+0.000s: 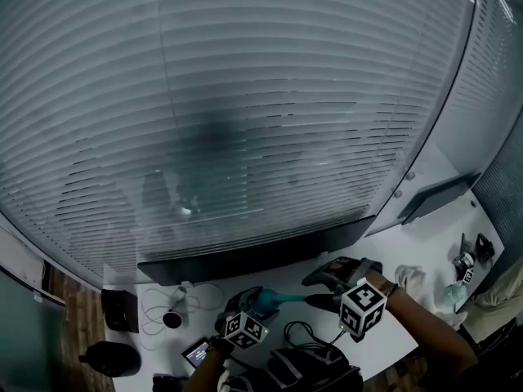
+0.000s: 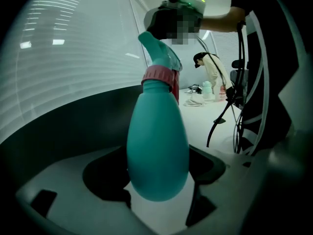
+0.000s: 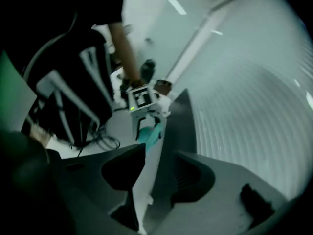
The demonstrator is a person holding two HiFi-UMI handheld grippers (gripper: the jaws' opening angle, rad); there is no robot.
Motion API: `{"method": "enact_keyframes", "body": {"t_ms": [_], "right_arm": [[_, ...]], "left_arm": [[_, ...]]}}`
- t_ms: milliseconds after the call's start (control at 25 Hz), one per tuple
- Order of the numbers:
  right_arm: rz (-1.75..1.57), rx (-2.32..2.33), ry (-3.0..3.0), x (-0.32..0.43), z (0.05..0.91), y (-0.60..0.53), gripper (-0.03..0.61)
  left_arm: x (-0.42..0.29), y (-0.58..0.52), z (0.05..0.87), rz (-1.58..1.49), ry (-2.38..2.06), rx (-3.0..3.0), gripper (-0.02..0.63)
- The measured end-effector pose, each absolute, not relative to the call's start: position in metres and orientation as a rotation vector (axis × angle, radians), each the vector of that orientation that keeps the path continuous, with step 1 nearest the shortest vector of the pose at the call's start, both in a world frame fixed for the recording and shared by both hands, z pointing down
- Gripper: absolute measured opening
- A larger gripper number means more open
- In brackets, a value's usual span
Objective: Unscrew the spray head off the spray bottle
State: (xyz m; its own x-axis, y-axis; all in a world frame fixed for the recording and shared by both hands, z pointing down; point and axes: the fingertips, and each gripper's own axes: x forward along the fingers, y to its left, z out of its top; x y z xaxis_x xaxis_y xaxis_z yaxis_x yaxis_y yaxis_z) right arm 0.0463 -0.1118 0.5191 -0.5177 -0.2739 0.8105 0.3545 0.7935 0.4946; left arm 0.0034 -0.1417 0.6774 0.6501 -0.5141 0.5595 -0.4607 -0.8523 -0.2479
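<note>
In the head view, I see my left claw (image 1: 252,307) low in the middle of the frame. It holds the blue-green spray bottle (image 1: 274,300) on its side over the white table (image 1: 417,239). My right claw (image 1: 327,288) is just to the right of the bottle's thin end. Big window blinds (image 1: 245,96) fill the top of the frame. Black cables (image 1: 298,333) lie on the table under the claws, and the bare table on the right has more room.

The left gripper view shows what the head view does not. The left claw (image 2: 159,182) is clamped on the fat bottom of the spray bottle (image 2: 157,146). A pink ring (image 2: 160,76) sits at the neck, with the spray head (image 2: 157,48) still on above it. The right claw (image 2: 181,13) is at the top, close to the spray head. A black cable (image 2: 230,102) hangs at the right.

In the right gripper view, the right claw (image 3: 159,165) has its jaws wide apart, with nothing between them. The spray bottle (image 3: 149,133) is past the tips, in the middle of the frame, and there is a clear gap between them.
</note>
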Motion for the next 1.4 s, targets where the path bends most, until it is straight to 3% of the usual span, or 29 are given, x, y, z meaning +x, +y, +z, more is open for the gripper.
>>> {"method": "enact_keyframes", "body": {"t_ms": [200,560,1120,1320,1400], "right_arm": [[-1.293,-0.317,-1.702,0.035,0.535,-0.096,0.164],[-1.741,-0.533,-1.385,0.021,0.564,-0.083,0.164],[-1.802,-0.688,-1.350,0.024,0.590,-0.068,0.163],[-1.695,-0.721,-1.467,0.025,0.597,-0.054,0.159],[-1.563,-0.742,-1.594,0.030,0.601,-0.037,0.130]], "left_arm": [[-0.002,-0.124,0.676,-1.031,0.498,-2.732,0.373],[0.001,-0.103,0.694,-1.232,0.229,-2.779,0.373],[0.002,-0.079,0.699,-1.323,-0.039,-2.844,0.374],[0.020,-0.078,0.686,-1.295,-0.091,-2.794,0.374],[0.024,-0.078,0.682,-1.279,-0.108,-2.826,0.374]]}}
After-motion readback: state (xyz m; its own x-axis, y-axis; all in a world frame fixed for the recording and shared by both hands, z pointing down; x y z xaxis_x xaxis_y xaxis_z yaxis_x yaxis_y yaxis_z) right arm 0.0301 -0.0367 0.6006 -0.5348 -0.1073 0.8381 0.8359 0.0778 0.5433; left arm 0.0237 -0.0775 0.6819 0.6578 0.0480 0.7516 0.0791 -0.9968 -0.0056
